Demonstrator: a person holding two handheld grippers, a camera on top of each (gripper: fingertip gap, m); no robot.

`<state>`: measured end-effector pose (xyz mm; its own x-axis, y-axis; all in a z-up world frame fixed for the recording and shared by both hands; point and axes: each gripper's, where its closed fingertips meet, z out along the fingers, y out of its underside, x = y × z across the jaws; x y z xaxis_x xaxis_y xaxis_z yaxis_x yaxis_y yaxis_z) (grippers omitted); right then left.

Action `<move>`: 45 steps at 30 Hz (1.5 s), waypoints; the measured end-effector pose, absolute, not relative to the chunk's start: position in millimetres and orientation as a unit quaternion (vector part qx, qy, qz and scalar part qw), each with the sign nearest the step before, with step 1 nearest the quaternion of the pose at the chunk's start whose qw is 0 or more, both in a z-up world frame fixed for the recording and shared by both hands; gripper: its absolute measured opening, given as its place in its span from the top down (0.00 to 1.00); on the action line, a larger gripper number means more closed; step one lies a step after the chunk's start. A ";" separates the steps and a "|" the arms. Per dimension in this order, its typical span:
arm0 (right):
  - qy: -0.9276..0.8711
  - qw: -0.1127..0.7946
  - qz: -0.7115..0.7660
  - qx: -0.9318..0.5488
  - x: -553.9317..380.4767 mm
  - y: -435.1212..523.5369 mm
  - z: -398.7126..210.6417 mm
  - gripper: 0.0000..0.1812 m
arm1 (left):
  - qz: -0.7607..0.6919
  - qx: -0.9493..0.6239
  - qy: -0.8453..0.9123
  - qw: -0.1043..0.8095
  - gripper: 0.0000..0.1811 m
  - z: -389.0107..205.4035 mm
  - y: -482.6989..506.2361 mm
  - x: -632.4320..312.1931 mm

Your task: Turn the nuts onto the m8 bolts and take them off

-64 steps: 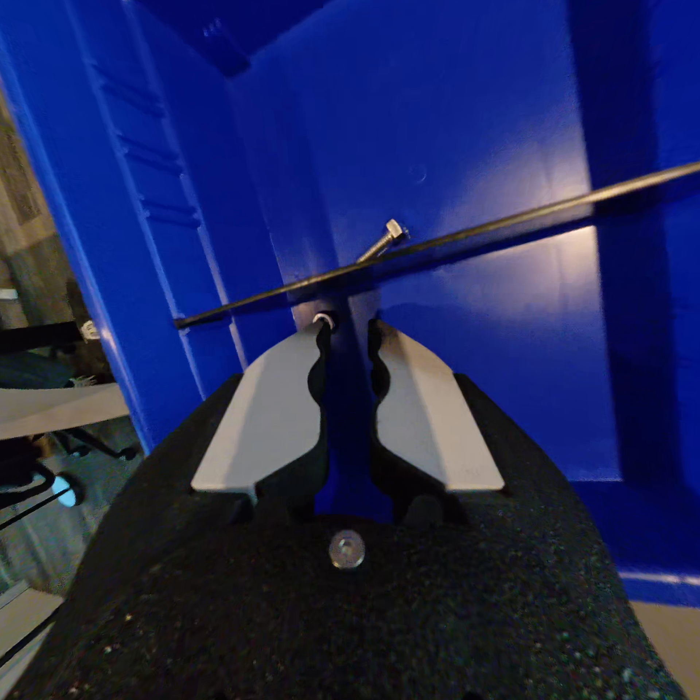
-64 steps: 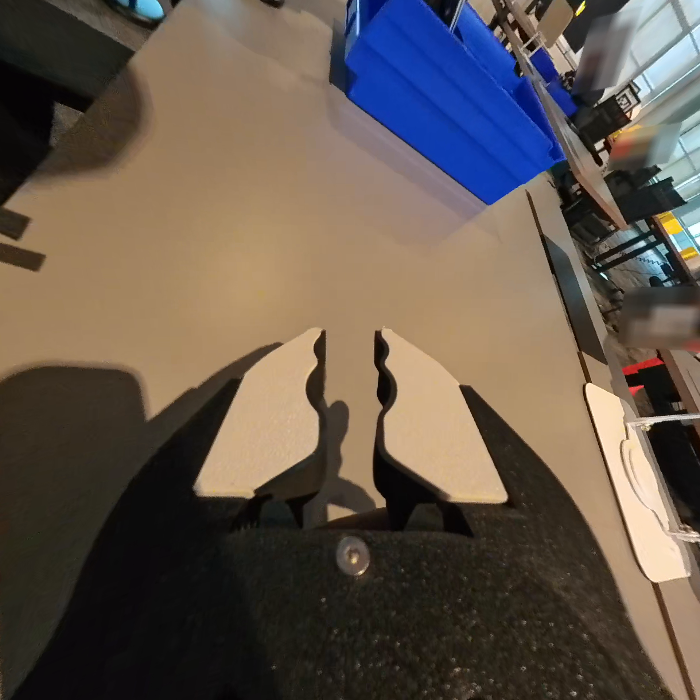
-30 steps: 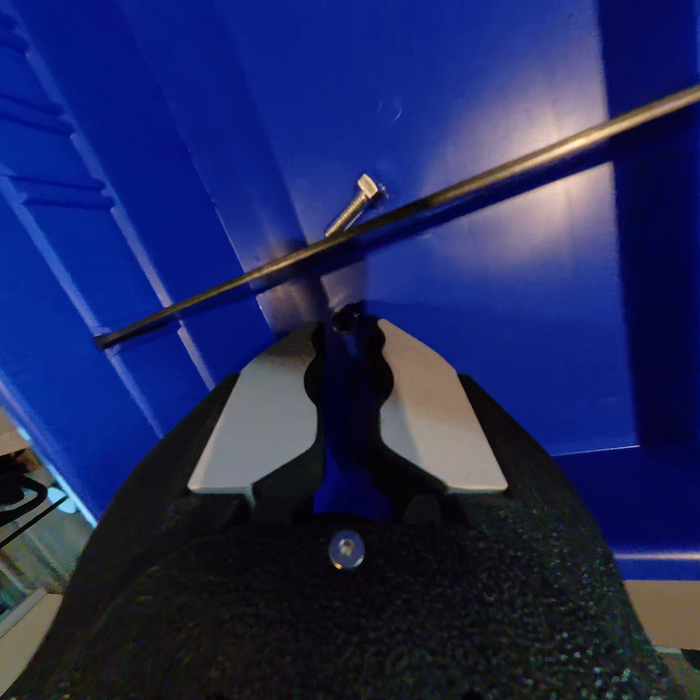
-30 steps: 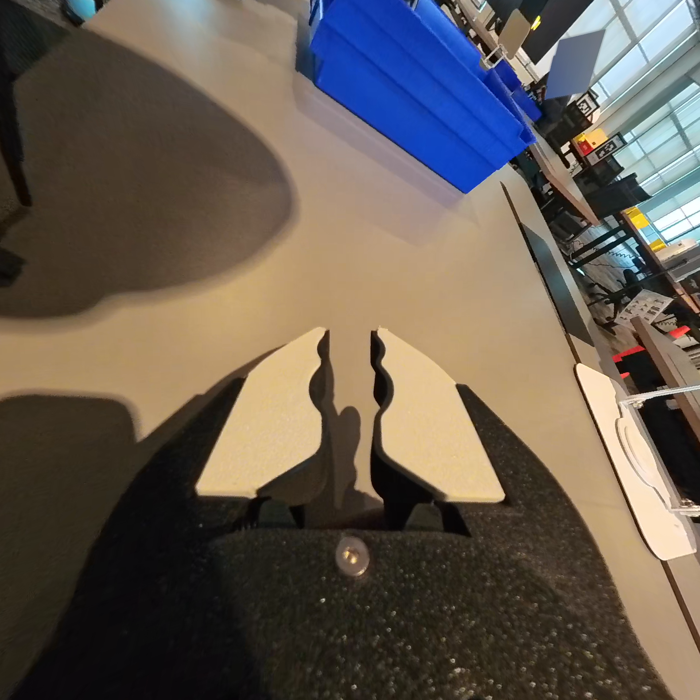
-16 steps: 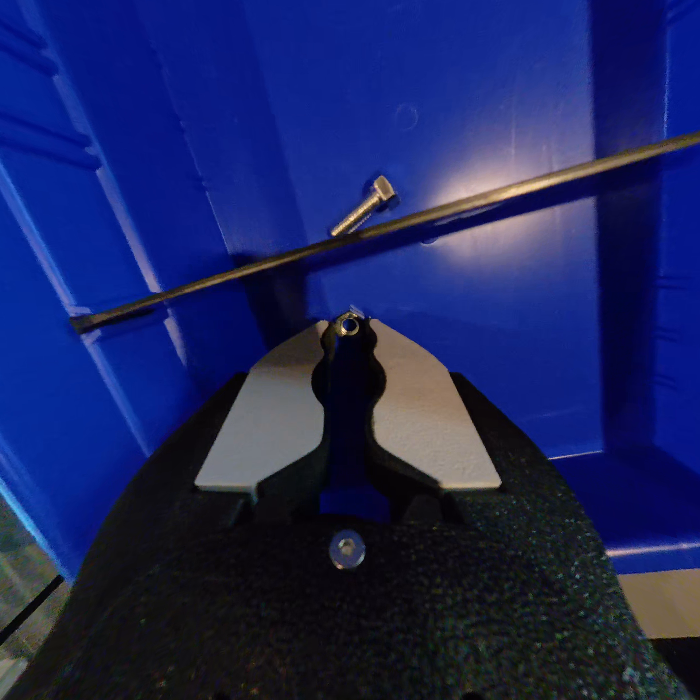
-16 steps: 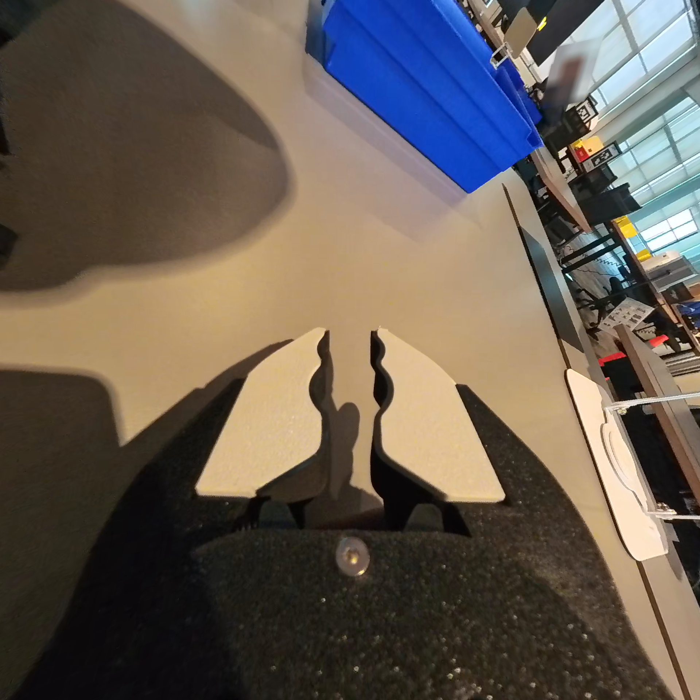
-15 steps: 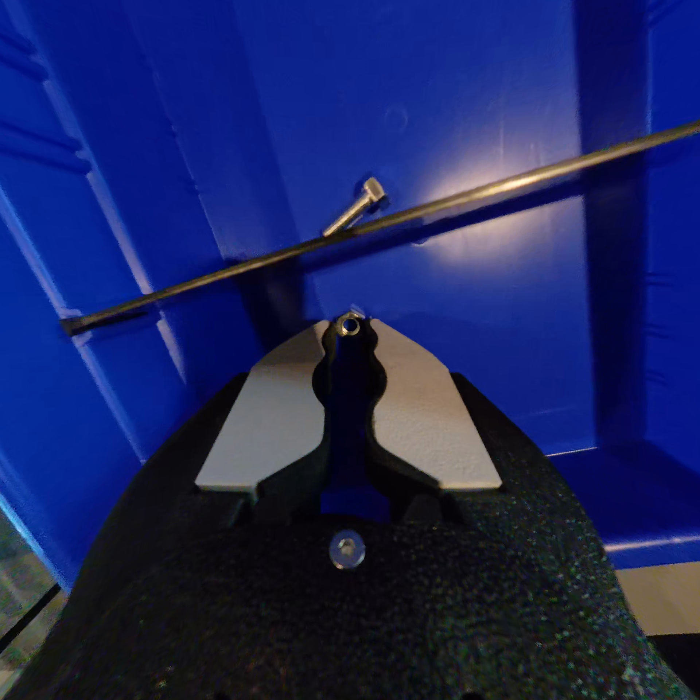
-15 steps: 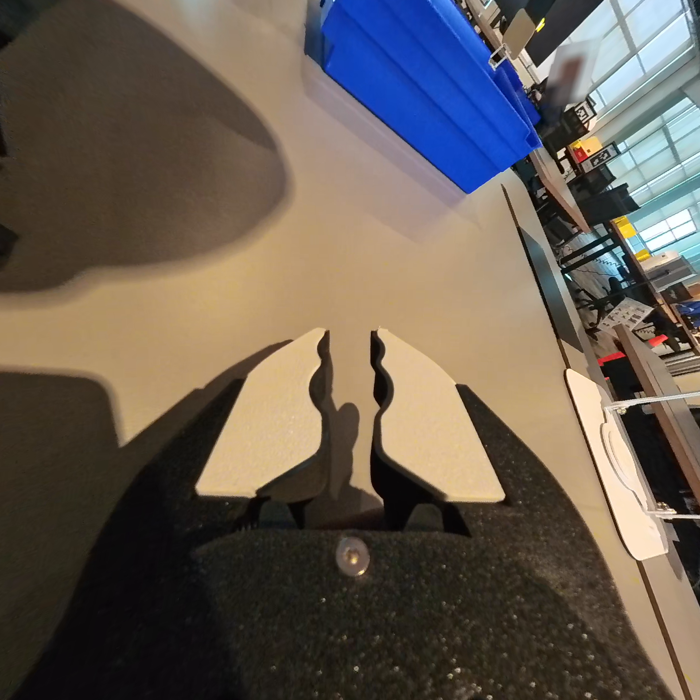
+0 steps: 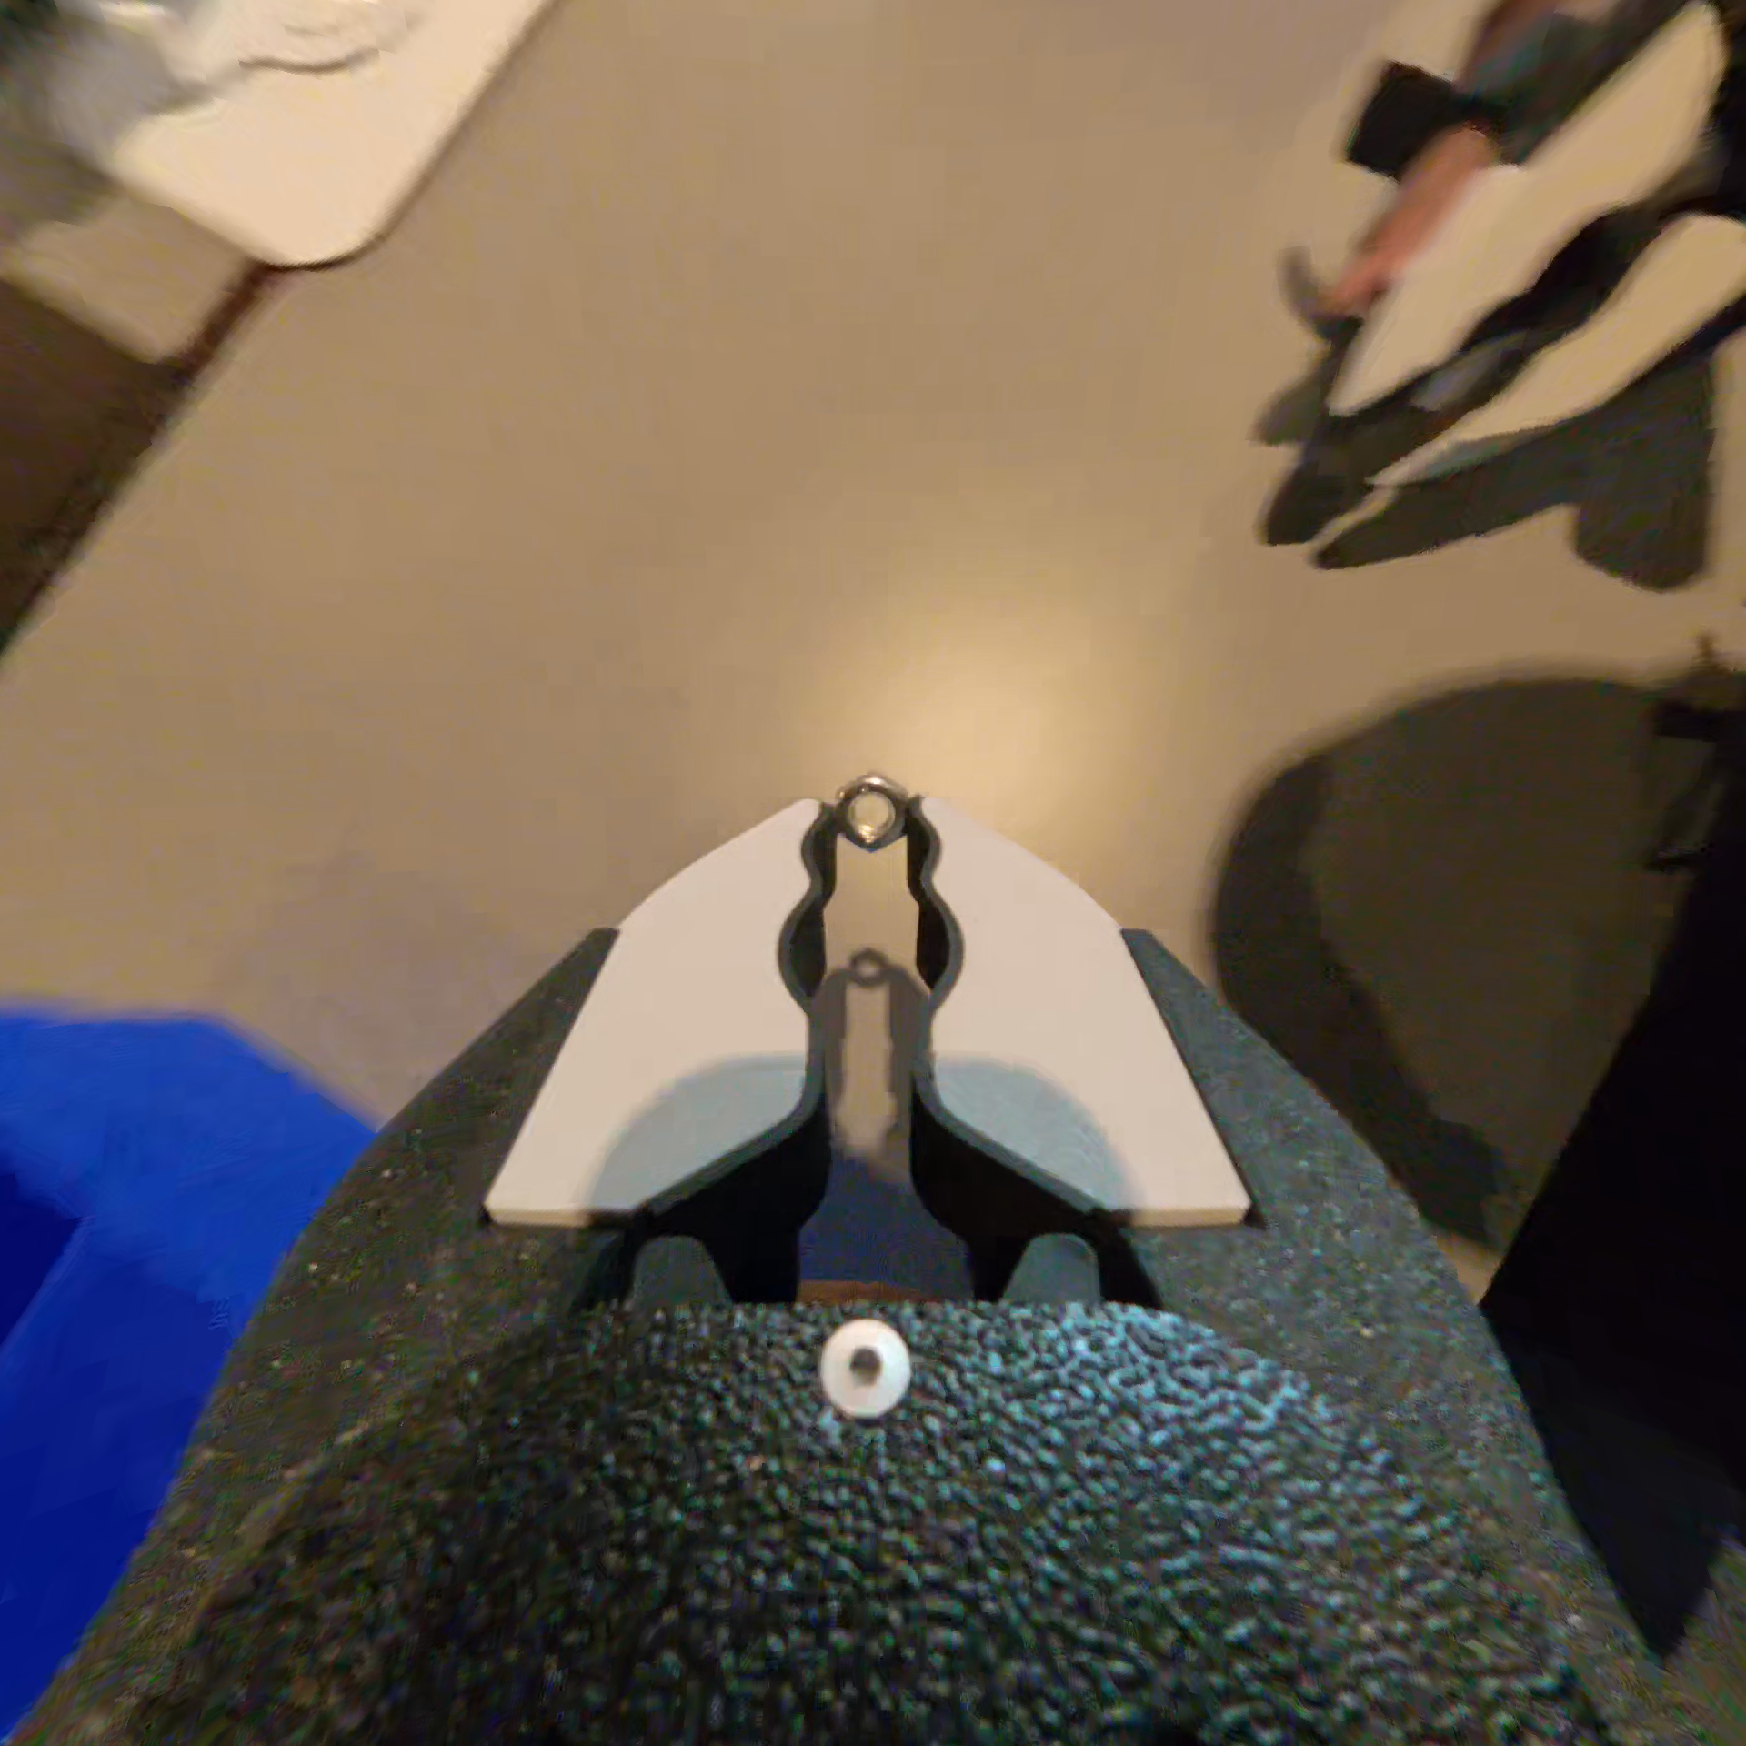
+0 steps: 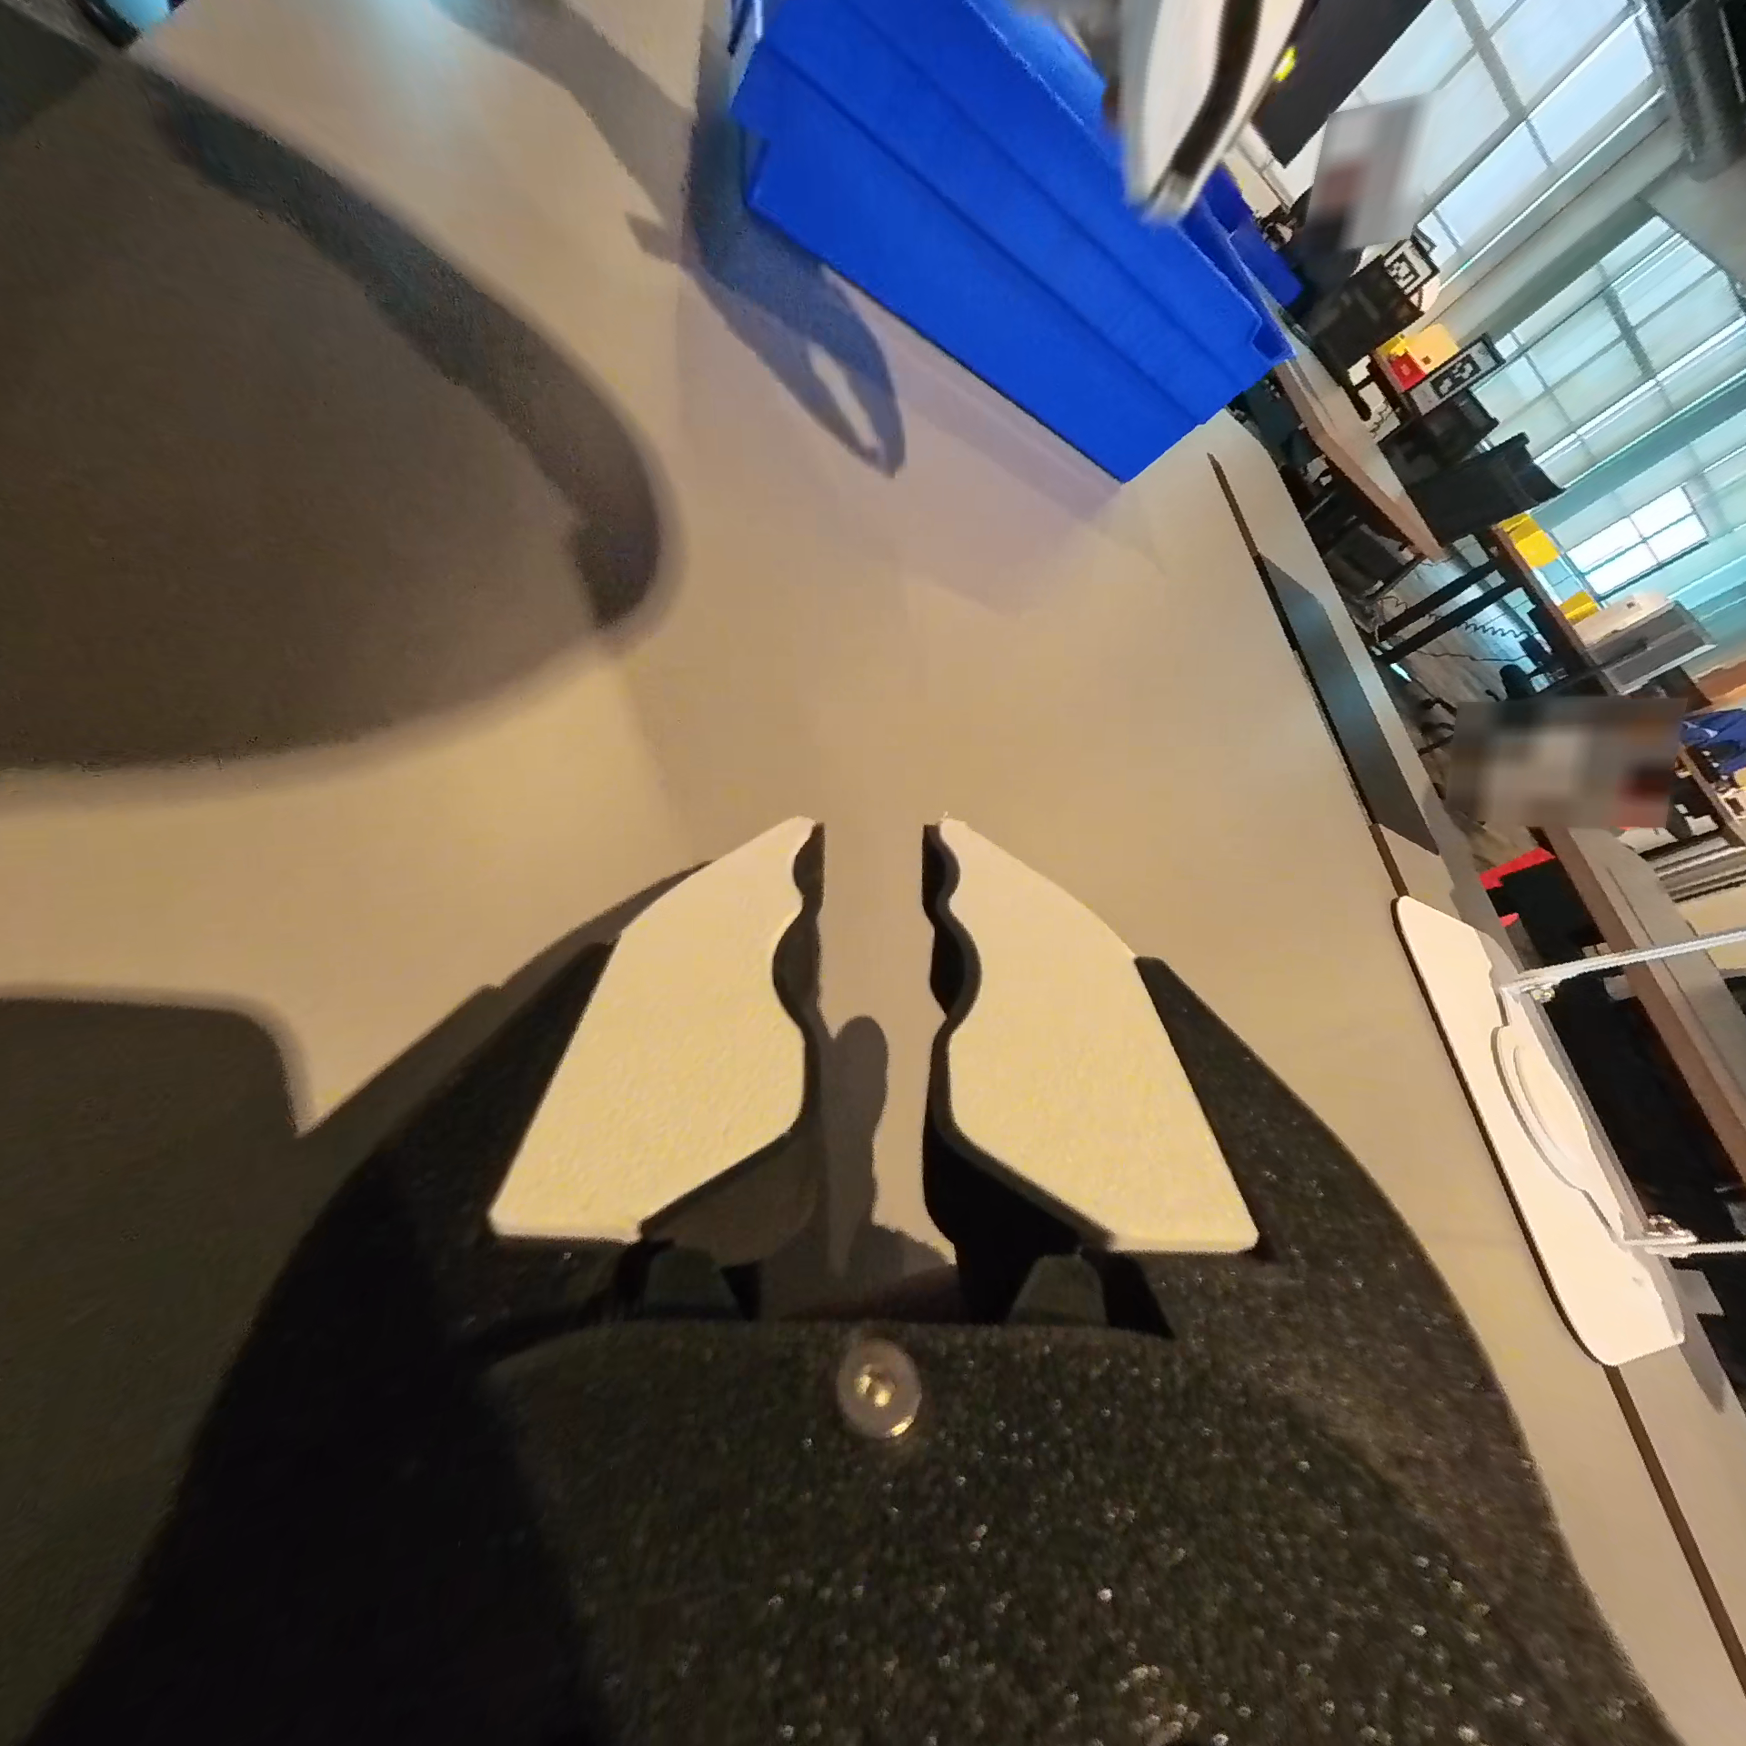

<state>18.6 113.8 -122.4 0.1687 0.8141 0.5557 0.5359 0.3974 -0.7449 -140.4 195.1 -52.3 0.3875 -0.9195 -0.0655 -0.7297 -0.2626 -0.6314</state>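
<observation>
The left gripper [image 9: 871,820] pinches a tiny metal nut [image 9: 870,825] at its very tips above the tan table [image 9: 850,397], hard, light and likely slippery, so best held by its flat sides, while the right gripper [image 10: 871,836] waits empty, slightly apart.

One nut [image 9: 870,813] is counted, clamped between the tips of the left gripper [image 9: 870,818]. Two grippers are seen in all; the right gripper [image 10: 871,831] is held with a gap between its fingers (nothing in it). One blue bin [image 10: 992,227] is recorded on one beige table [image 10: 1086,680]. One white plate-like pad [image 10: 1531,1134] is noted at the table edge.
</observation>
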 end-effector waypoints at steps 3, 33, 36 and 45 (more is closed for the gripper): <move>-0.632 0.551 0.123 -0.531 19.9 113.3 -122.0 0.89 | -0.167 -0.747 0.601 0.231 0.92 -103.3 172.2 -91.7; -0.661 0.499 0.109 -0.550 13.9 121.6 -138.1 0.89 | 0.035 -0.731 0.622 0.276 0.84 -25.3 274.6 -317.4; -0.671 0.493 0.092 -0.546 12.4 131.3 -141.9 0.89 | 0.073 -0.738 0.639 0.207 0.84 -44.1 307.7 -361.0; -0.645 0.494 0.083 -0.577 13.4 180.0 -136.6 0.89 | 0.057 -0.724 0.684 0.061 0.90 -93.0 351.9 -414.7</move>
<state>13.4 180.0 -136.6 0.1549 0.8266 0.5410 0.6621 0.3196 -0.6779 -414.7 351.9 -93.0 0.0571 -0.9845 -0.1658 -0.9984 -0.0562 -0.0102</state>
